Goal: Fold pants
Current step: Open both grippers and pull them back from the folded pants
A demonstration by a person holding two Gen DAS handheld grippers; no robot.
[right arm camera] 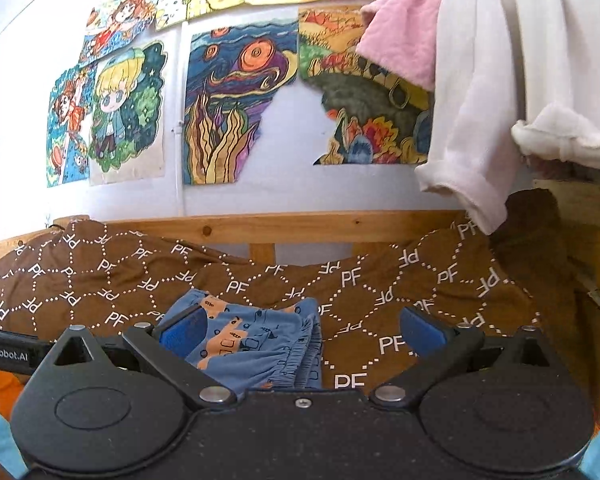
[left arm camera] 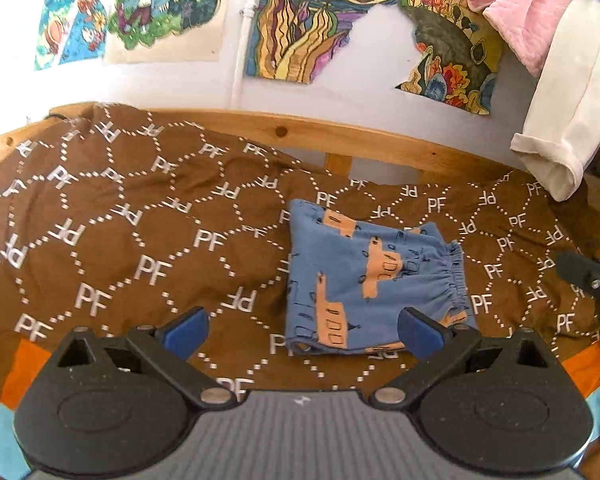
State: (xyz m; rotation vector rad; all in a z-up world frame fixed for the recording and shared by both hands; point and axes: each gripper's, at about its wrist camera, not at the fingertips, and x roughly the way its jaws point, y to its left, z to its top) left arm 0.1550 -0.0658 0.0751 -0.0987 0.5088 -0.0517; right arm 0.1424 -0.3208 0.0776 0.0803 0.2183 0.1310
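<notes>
1. Blue pants with orange trucks on them lie folded into a small square on the brown bed cover with white "PF" letters.
2. We see the pants a little right of the middle of the bed, with the stretchy waist on the right side.
3. We hold the left gripper just above the near edge of the pants. Its two blue fingers are wide apart and hold nothing.
4. We hold the right gripper near the right side of the pants. Its blue fingers are wide apart too, with nothing between them.
5. In the left view, the tip of the right gripper shows at the far right, well apart from the pants.
6. At the far side of the bed we see a wooden rail.
7. Bright drawings hang on the wall behind it.
8. White cloth and pink cloth hang at the far right.
</notes>
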